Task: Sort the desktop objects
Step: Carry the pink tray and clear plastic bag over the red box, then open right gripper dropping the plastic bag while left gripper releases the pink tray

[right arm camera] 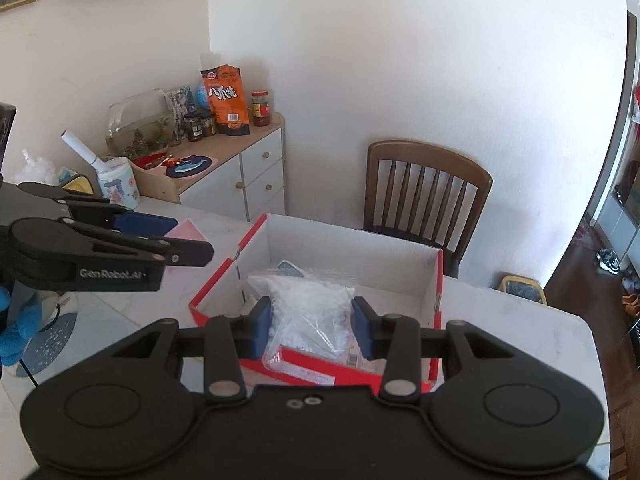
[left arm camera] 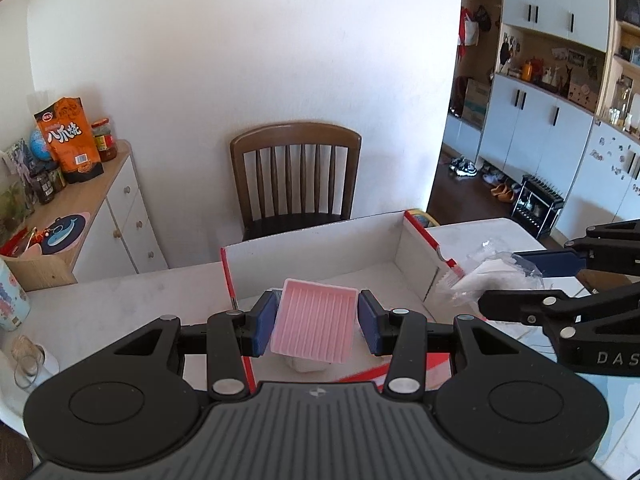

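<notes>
- The open box (left arm camera: 360, 264) sits on the table (left arm camera: 120, 300), a chair (left arm camera: 296, 176) behind it.
- A ridged tray (left arm camera: 314, 324) hangs over the box's near-left part.
- A plastic bag (right arm camera: 308, 320) hangs right of the tray.
- A cabinet (right arm camera: 248, 168) stands left.

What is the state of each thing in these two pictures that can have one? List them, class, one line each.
Left gripper: jaws shut on the pink tray.
Pink tray: held, tilted, above the box.
Right gripper: jaws shut on the clear bag.
Clear bag: held over the box, sealed or not unclear.
Red and white box: open, lidless.
Wooden chair: unoccupied.
</notes>
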Demonstrator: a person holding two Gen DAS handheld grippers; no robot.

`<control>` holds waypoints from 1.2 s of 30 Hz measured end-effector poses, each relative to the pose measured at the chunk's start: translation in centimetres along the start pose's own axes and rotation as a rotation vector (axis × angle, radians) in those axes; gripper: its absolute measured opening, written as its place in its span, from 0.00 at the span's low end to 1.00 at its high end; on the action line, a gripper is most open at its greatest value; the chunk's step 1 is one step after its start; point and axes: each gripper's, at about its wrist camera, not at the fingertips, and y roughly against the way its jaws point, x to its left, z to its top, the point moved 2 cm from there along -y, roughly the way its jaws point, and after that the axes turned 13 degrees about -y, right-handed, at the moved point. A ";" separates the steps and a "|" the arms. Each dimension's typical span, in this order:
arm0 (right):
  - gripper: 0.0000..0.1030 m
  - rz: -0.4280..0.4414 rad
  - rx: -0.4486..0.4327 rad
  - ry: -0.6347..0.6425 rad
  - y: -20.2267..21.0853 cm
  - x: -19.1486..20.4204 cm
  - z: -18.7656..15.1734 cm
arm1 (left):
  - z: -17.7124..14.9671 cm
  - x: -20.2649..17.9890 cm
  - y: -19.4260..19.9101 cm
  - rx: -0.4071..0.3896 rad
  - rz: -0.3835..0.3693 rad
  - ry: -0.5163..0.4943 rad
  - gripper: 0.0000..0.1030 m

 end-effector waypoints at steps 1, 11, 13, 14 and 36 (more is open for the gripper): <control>0.40 -0.002 0.002 0.000 -0.3 -0.1 0.2 | 0.2 0.0 -0.5 0.006 0.001 -0.001 0.42; 0.40 -0.039 0.018 0.019 -4.2 -0.8 1.4 | 2.1 -0.2 -4.5 0.053 0.027 -0.035 0.42; 0.40 -0.052 0.020 0.031 -4.9 -1.0 1.5 | 2.4 -0.1 -5.2 0.062 0.028 -0.033 0.42; 0.40 -0.053 0.025 0.029 -5.3 -1.2 1.5 | 2.4 -0.1 -5.7 0.070 0.029 -0.033 0.42; 0.40 -0.103 0.183 -0.037 -15.3 -4.6 0.9 | 1.2 0.7 -16.9 0.268 0.015 -0.046 0.42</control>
